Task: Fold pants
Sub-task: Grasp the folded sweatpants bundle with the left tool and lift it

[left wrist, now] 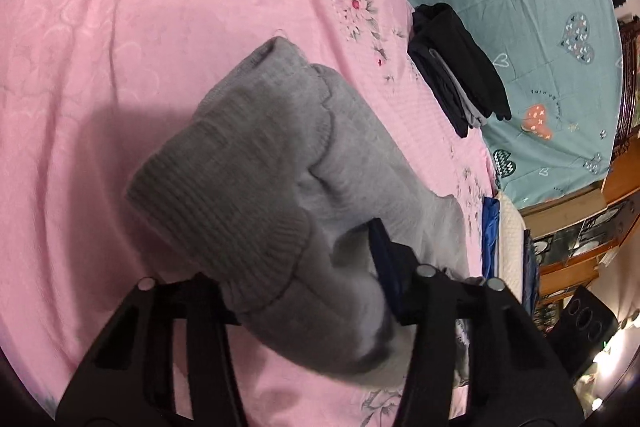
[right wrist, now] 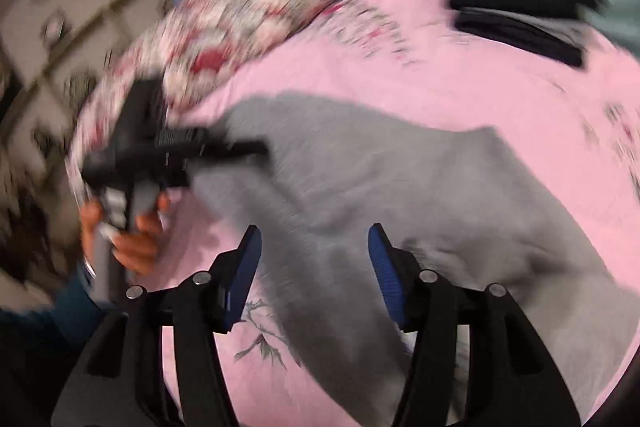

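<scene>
- The gray sweatpants (left wrist: 280, 155) lie on a pink bedspread (left wrist: 100, 67) with flowers printed along its edge.
- In the left wrist view, the ribbed cuffs (left wrist: 224, 195) of the pants sit bunched up on top of the rest of the gray cloth.
- The left gripper (left wrist: 320, 291) has gray cloth packed between its two fingers. One blue pad (left wrist: 382, 251) pokes out of the cloth; the other finger is hidden behind the cuffs. It looks clamped on the pants.
- The right wrist view is blurry. It shows the left gripper's black body at the far end of the pants, and a hand (right wrist: 136, 239) holding its gray handle. A dark blue sleeve (right wrist: 52, 311) shows below the hand.
- The right gripper (right wrist: 316, 267) has its two blue pads wide apart. It holds nothing. The gray pants lie under it and past it.
- A pile of folded dark clothes (left wrist: 456, 71) sits at the far edge of the pink bedspread, well apart from the pants.
- Next to the pink bedspread is a teal sheet (left wrist: 520, 7) with hearts on it.
- A flowery pillow (right wrist: 248, 11) with red and white spots lies at the top of the bed.
</scene>
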{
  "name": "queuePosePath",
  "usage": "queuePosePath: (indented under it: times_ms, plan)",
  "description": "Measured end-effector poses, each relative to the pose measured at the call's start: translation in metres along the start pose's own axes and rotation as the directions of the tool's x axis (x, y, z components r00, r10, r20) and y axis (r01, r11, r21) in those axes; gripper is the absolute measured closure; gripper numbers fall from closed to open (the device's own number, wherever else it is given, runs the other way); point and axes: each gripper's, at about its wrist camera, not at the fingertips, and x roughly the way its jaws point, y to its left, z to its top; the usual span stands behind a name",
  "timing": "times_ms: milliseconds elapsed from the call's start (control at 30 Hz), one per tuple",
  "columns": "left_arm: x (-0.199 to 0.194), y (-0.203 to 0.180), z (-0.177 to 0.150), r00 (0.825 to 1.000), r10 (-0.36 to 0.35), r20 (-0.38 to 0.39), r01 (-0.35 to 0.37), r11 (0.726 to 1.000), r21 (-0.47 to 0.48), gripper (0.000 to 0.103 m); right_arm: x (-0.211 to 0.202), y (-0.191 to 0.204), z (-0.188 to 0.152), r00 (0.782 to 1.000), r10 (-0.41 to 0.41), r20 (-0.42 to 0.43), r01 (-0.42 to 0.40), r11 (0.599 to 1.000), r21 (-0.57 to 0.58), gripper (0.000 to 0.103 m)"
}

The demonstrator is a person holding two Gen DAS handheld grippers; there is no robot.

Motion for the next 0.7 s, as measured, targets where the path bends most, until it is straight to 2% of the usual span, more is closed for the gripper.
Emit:
queuePosePath:
  times_ms: [100, 133, 167, 233, 333, 400, 467, 500, 567, 600, 667, 700]
  plan:
    - [0.001, 0.004, 0.001, 1.000, -0.003, 0.006, 0.003, 1.000, -0.005, 0.064, -0.031, -0.049, -0.008, 0.994, 0.082, 0.077, -0.097, 0.969, 0.227, 0.046]
    - [0.001, 0.002, 0.001, 1.000, 0.008, 0.011, -0.008, 1.000, 0.000, 0.065, -0.030, -0.062, -0.015, 0.991, 0.107, 0.075, -0.124, 0.948, 0.293, 0.043]
    - [0.000, 0.001, 0.000, 1.000, 0.020, 0.016, -0.020, 1.000, 0.008, 0.066, -0.022, -0.072, -0.021, 0.993, 0.107, 0.043, -0.115, 0.932, 0.345, 0.043]
    - [-0.001, -0.006, 0.000, 0.998, 0.056, 0.030, -0.057, 0.998, 0.032, 0.068, 0.003, -0.086, -0.037, 0.990, 0.136, -0.031, -0.113, 0.909, 0.401, 0.043]
    - [-0.005, -0.025, 0.000, 0.990, 0.120, 0.068, -0.127, 0.987, 0.099, 0.071, -0.004, -0.088, -0.037, 0.985, 0.174, 0.015, -0.165, 0.902, 0.399, 0.043]
    - [-0.013, -0.049, -0.002, 0.979, 0.162, 0.125, -0.183, 0.966, 0.183, 0.074, -0.031, -0.100, -0.038, 0.966, 0.230, 0.121, -0.260, 0.859, 0.441, 0.040]
    - [-0.021, -0.086, -0.008, 0.963, 0.184, 0.196, -0.237, 0.926, 0.293, 0.076, -0.063, -0.116, -0.045, 0.959, 0.196, 0.203, -0.270, 0.847, 0.458, 0.039]
    - [-0.024, -0.112, -0.014, 0.954, 0.188, 0.236, -0.266, 0.892, 0.366, 0.076, -0.080, -0.126, -0.048, 0.959, 0.160, 0.235, -0.255, 0.850, 0.461, 0.036]
    - [-0.026, -0.156, -0.029, 0.947, 0.163, 0.277, -0.285, 0.824, 0.490, 0.077, -0.117, -0.148, -0.065, 0.946, 0.095, 0.309, -0.240, 0.846, 0.477, 0.032]
    - [-0.025, -0.180, -0.040, 0.948, 0.144, 0.284, -0.284, 0.785, 0.551, 0.077, -0.132, -0.158, -0.077, 0.938, 0.074, 0.339, -0.244, 0.836, 0.492, 0.032]
    - [-0.017, -0.229, -0.070, 0.955, 0.101, 0.279, -0.271, 0.678, 0.683, 0.079, -0.156, -0.176, -0.101, 0.920, 0.043, 0.390, -0.260, 0.811, 0.525, 0.031]
    - [-0.010, -0.251, -0.087, 0.960, 0.084, 0.265, -0.259, 0.616, 0.743, 0.079, -0.167, -0.186, -0.115, 0.908, 0.026, 0.418, -0.274, 0.793, 0.545, 0.031]
